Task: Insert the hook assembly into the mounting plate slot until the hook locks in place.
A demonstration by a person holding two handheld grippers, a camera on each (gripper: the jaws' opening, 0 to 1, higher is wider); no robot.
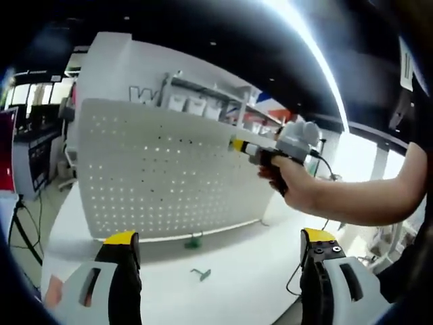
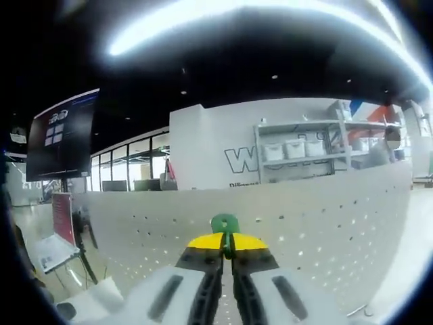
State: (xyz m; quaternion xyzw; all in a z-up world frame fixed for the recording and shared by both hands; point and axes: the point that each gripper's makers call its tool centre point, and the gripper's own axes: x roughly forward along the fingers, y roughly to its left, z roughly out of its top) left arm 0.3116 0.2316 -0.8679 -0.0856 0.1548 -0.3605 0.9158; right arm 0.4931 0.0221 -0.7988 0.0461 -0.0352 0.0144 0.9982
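Observation:
A white pegboard mounting plate [image 1: 162, 169] stands upright on a white table [image 1: 250, 271]. Two green hooks lie on the table in front of it, one by its foot [image 1: 194, 242] and one nearer me [image 1: 201, 273]. My left gripper [image 1: 220, 238] is open and holds nothing, its yellow-tipped jaws wide apart above the table. A person's hand holds my right gripper [image 1: 238, 144] at the plate's upper right edge. In the right gripper view, that gripper [image 2: 227, 242] is shut on a green hook [image 2: 224, 222], close to the plate [image 2: 311, 230] near its top edge.
A wall with grey lettering and shelves holding white bins [image 1: 196, 101] stands behind the plate. A person's forearm [image 1: 358, 200] crosses the right side of the left gripper view. A red sign [image 2: 62, 213] and a tripod stand at left on the floor.

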